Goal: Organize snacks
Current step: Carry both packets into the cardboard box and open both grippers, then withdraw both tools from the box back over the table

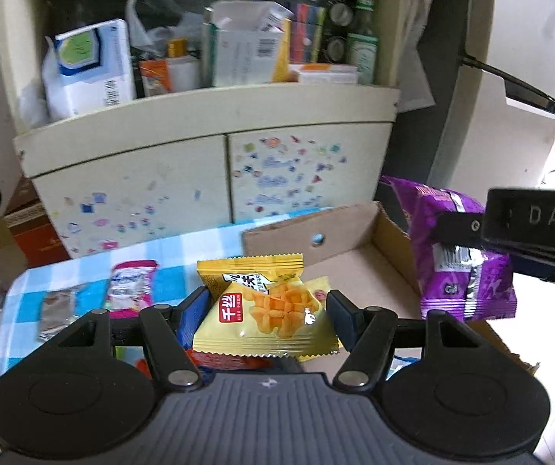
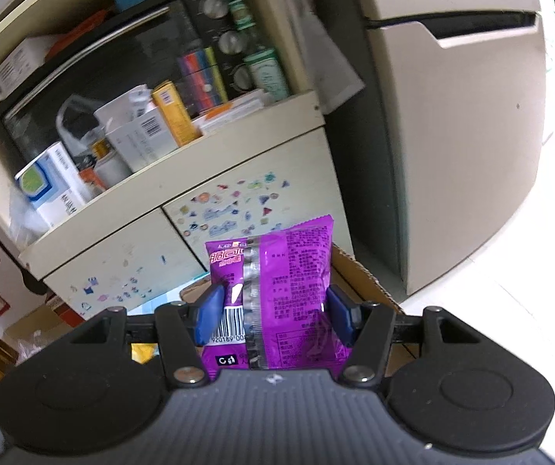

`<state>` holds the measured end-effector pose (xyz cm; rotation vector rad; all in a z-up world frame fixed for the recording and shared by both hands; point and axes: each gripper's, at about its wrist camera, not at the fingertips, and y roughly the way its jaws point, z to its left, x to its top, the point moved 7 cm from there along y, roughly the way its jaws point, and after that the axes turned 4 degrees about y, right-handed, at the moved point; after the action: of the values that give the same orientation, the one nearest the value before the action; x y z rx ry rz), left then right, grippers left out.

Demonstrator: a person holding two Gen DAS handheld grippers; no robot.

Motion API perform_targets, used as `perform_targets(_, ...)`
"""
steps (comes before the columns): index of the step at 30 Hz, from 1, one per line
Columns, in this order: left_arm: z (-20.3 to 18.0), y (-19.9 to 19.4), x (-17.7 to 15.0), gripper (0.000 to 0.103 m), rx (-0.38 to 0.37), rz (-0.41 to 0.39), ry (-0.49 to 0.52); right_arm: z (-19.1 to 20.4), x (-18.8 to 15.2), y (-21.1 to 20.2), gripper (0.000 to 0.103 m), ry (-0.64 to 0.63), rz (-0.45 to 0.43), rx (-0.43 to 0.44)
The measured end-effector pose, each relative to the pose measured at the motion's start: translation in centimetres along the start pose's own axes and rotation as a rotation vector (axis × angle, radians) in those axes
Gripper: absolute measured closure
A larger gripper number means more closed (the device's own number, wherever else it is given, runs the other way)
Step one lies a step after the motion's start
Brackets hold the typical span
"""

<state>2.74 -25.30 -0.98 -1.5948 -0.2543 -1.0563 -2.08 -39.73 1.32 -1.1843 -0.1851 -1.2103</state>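
Left tongs [image 1: 265,302] pinch a yellow packet [image 1: 265,310]; only the right view shows right tongs [image 2: 275,310] pinching the purple bag [image 2: 277,294].

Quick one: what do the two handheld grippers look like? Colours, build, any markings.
Both match: the left gripper and right gripper have matte black bodies, a ribbed grey centre plate with a small star-like mark, two round black discs, black linkage arms with silver pivot pins, and blue pads on the jaws. From the left view, white letters "DAS" show on the right gripper's side. No cables or sleeves are visible.
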Motion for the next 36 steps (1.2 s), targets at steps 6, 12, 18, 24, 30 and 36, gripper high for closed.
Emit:
perform_targets(6,-2.4,1.7,-0.4,0.032,-0.089,0.046,-0.027,-1.3,0.2,0.8,0.044,0.075,0.033,-0.011)
perform_targets(12,-2.9,2.2,-0.3,0.008,-0.121,0.058,-0.060,-1.8,0.6,0.7,0.024,0.092,0.006,-0.044)
perform_targets(18,-1.7,1.2,0.2,0.007,-0.126,0.066,-0.060,-1.5,0.8,0.6,0.020,0.115,0.001,-0.012)
perform_targets(24,1.7,0.1,0.2,0.007,-0.096,0.066,-0.080,-0.2,0.7,0.5,0.020,0.067,-0.003,0.047)
perform_targets(30,6.3,-1.1,-0.6,0.006,-0.052,0.076,-0.123,1.6,0.2,0.7,0.020,0.002,-0.002,0.097)
perform_targets(36,11.0,-2.2,-2.2,0.006,-0.008,0.075,-0.175,3.8,-0.9,0.9,0.020,-0.065,0.016,0.159)
